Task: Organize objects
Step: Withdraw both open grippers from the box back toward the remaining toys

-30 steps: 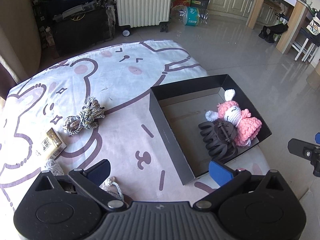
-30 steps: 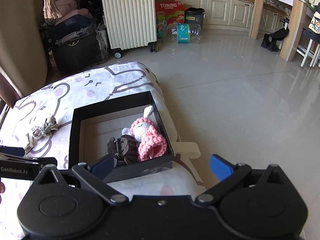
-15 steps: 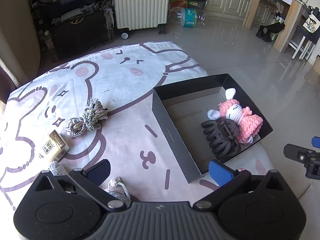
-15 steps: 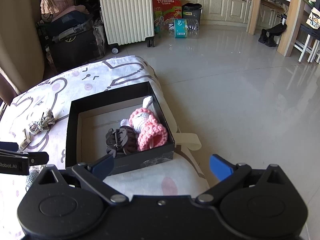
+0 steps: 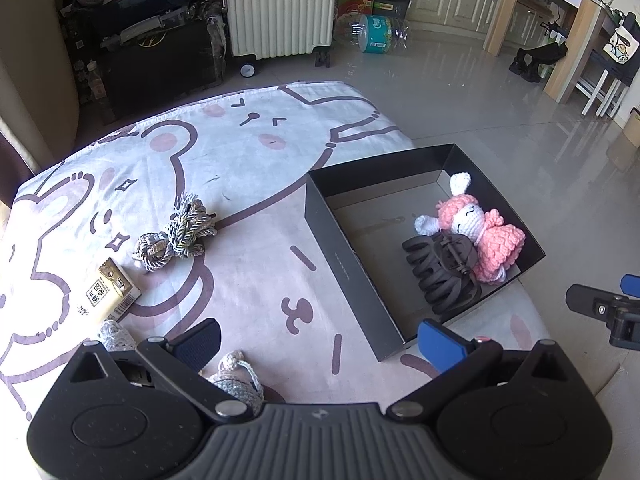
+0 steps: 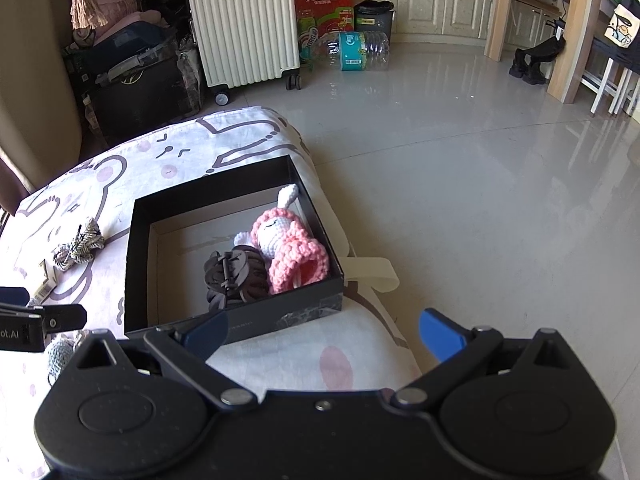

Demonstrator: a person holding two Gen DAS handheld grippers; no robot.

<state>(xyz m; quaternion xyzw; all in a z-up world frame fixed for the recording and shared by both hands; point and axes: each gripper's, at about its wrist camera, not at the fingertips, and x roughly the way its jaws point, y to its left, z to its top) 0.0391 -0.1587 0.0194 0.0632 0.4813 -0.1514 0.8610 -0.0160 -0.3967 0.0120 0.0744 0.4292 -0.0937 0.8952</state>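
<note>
overhead, both of my grippers hang above a table draped in a cartoon-bear cloth [image 5: 248, 280]. my left gripper [image 5: 320, 340] has its blue-tipped fingers spread wide, holding nothing; it hovers over the cloth's near edge, with a small pale crocheted piece [image 5: 236, 376] lying just below and between its fingers. my right gripper [image 6: 324, 330] is likewise spread wide and empty, poised over the table's right corner, its left fingertip in line with the near wall of a black open box [image 6: 136, 264].

inside that box, against the right wall, lies a pink crocheted bunny doll [image 5: 476, 228], and a dark claw hair clip [image 5: 444, 272] rests touching it on the near side. the rest of the box floor is bare.

out on the cloth, well left of the box, sits a knotted bundle of grey-green cord [image 5: 178, 236]. just beside it, nearer me, lies a small tan carton with a barcode [image 5: 108, 292], and a white lacy piece [image 5: 114, 334] peeks from behind the left gripper's body.

beyond the table, a cream ribbed suitcase [image 6: 244, 24] stands on the tiled floor.
</note>
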